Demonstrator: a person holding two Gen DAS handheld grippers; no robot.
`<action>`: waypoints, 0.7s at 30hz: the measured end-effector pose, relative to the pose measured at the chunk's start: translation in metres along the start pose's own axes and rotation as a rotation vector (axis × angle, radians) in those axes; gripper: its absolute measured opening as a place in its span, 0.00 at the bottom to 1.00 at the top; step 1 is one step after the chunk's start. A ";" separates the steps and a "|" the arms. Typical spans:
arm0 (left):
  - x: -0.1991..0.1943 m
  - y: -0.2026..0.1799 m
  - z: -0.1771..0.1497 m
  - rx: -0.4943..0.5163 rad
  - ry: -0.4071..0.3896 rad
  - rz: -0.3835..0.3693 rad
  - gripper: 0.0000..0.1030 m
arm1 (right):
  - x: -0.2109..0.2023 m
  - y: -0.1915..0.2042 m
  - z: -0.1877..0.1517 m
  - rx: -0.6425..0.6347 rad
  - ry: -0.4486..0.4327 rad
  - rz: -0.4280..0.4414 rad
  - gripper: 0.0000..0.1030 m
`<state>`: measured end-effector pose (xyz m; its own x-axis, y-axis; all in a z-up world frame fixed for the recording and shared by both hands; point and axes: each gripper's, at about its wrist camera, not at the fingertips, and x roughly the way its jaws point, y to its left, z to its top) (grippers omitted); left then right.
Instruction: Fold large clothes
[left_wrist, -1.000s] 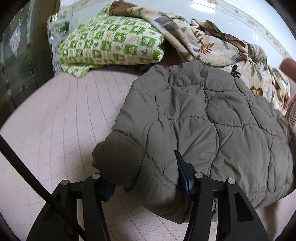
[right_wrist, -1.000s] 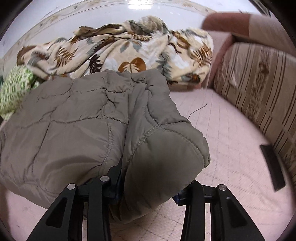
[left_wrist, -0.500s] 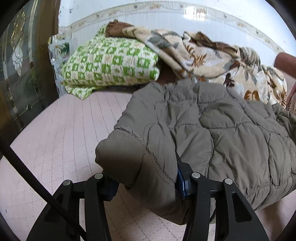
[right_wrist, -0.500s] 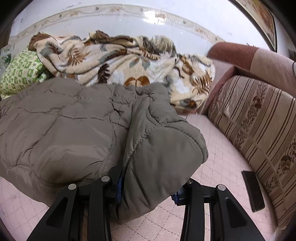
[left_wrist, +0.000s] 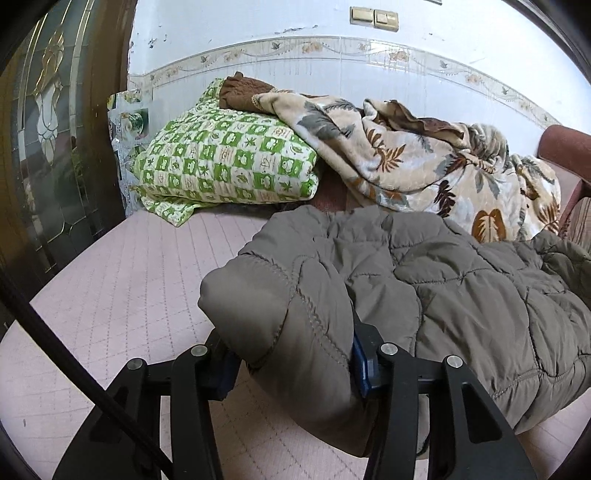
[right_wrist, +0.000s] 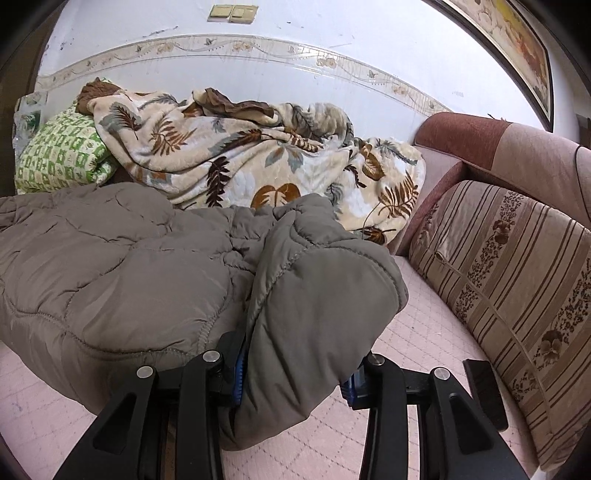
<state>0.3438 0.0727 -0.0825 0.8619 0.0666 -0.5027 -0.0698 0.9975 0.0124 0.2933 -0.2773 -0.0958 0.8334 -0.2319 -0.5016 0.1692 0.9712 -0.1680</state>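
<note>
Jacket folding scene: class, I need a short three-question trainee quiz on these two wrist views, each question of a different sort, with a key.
1. True or false: the left gripper grips a bunched part of the jacket.
2. What lies on the green pillow? A) the jacket B) the leaf blanket C) a gripper
3. Fill in: the right gripper is shut on the ____.

Key: 1 true. 2 B: the blanket's edge drapes over the pillow; the jacket lies nearer the cameras on the pink mattress. 3 jacket: a padded fold fills the gap between the fingers.
</note>
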 end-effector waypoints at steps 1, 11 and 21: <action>-0.007 0.002 0.000 -0.001 -0.002 -0.006 0.47 | -0.005 -0.002 0.000 -0.001 -0.002 0.002 0.40; -0.066 0.017 -0.028 -0.012 0.003 -0.020 0.47 | -0.067 -0.010 -0.025 -0.016 -0.030 0.006 0.40; -0.088 0.025 -0.081 0.011 0.082 0.013 0.47 | -0.081 -0.018 -0.074 0.026 0.072 0.031 0.40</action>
<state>0.2255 0.0893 -0.1078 0.8171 0.0778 -0.5713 -0.0748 0.9968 0.0288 0.1835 -0.2804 -0.1146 0.7984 -0.2045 -0.5664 0.1585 0.9788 -0.1300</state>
